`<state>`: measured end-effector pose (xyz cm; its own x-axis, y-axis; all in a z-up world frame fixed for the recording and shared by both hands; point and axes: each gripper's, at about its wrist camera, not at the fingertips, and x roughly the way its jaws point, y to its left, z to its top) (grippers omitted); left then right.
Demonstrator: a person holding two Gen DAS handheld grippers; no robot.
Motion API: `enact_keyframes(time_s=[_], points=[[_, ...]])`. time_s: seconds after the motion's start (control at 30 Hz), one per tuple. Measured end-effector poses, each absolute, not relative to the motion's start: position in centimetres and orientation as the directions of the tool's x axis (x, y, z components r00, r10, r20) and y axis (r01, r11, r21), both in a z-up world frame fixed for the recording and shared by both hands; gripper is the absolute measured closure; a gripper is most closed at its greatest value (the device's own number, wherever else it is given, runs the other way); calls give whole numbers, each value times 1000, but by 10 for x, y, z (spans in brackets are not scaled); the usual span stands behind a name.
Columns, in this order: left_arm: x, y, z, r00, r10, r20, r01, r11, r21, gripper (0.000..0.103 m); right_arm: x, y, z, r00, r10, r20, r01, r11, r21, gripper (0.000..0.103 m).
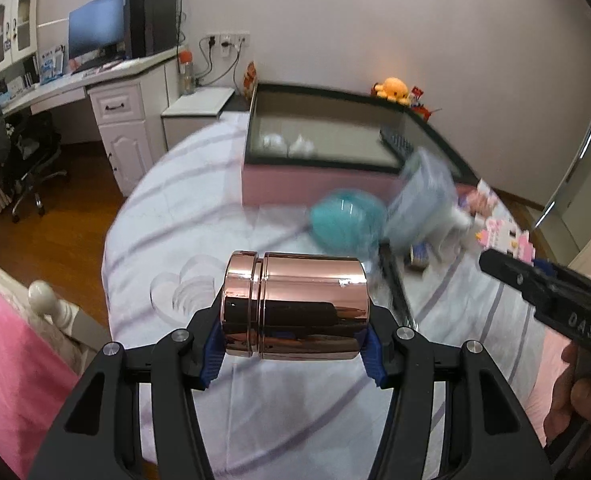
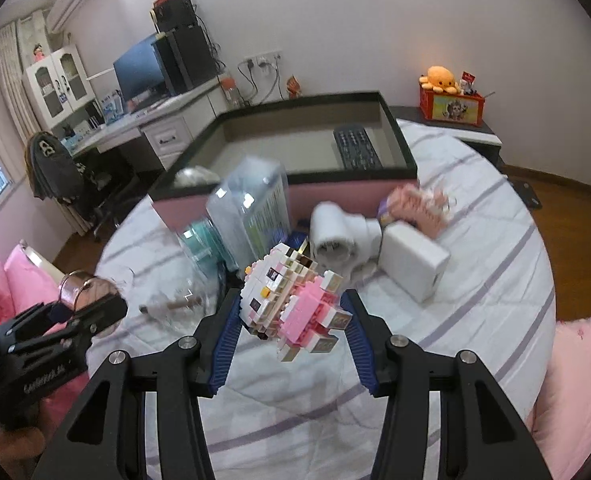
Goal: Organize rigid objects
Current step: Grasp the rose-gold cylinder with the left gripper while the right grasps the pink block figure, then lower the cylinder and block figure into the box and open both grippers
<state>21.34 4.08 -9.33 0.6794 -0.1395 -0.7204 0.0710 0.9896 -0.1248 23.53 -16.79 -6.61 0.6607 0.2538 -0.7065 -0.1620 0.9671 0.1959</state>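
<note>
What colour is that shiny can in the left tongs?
Rose-gold metal can, mirror-shiny; seen best in the left wrist view.

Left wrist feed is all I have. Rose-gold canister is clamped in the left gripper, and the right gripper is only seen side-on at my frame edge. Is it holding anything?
Observer: Yes. The right gripper is shut on a pink-and-white brick figure, held above the bed.
Operator: The big pink box with the black rim looks blurred here. Anything in it?
Observer: A black remote lies in the pink box, near its far right corner.
Operator: What's the white stuff behind the teal thing?
Observer: A white pipe fitting and beside it a white adapter block, both on the bedsheet.
</note>
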Motion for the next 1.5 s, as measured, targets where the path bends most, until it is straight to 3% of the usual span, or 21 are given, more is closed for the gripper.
enact_keyframes(time_s=[0.43, 0.8, 1.1, 1.17, 1.27, 1.3, 1.33, 1.4, 1.5], points=[[332, 31, -30, 742, -145, -655, 120, 989, -83, 47, 337, -163, -3, 718, 262, -644, -224, 964, 143, 52], [449, 3, -81, 625, -135, -769, 135, 989, -63, 47, 460, -155, -77, 546, 270, -793, -232, 958, 167, 52], [467, -2, -115, 545, -122, -830, 140, 989, -53, 46, 474, -153, -105, 459, 221, -860, -229, 965, 126, 51], [465, -1, -113, 547, -118, -829, 138, 989, -50, 45, 474, -157, -105, 458, 229, -859, -219, 965, 141, 46], [462, 6, -106, 554, -116, -825, 125, 991, -56, 37, 469, -163, -98, 477, 227, -849, -197, 969, 149, 29], [458, 10, -101, 568, -109, -816, 114, 992, -53, 29, 467, -165, -94, 487, 235, -841, -197, 968, 157, 25], [454, 13, -97, 581, -99, -808, 103, 994, -47, 20, 463, -166, -89, 493, 258, -831, -202, 963, 179, 22], [445, 21, -84, 612, -87, -786, 84, 995, -45, 12, 453, -166, -78, 525, 254, -813, -192, 965, 177, 19], [424, 29, -64, 652, -106, -751, 88, 994, -64, 9, 438, -167, -64, 563, 254, -786, -187, 966, 178, 19]])
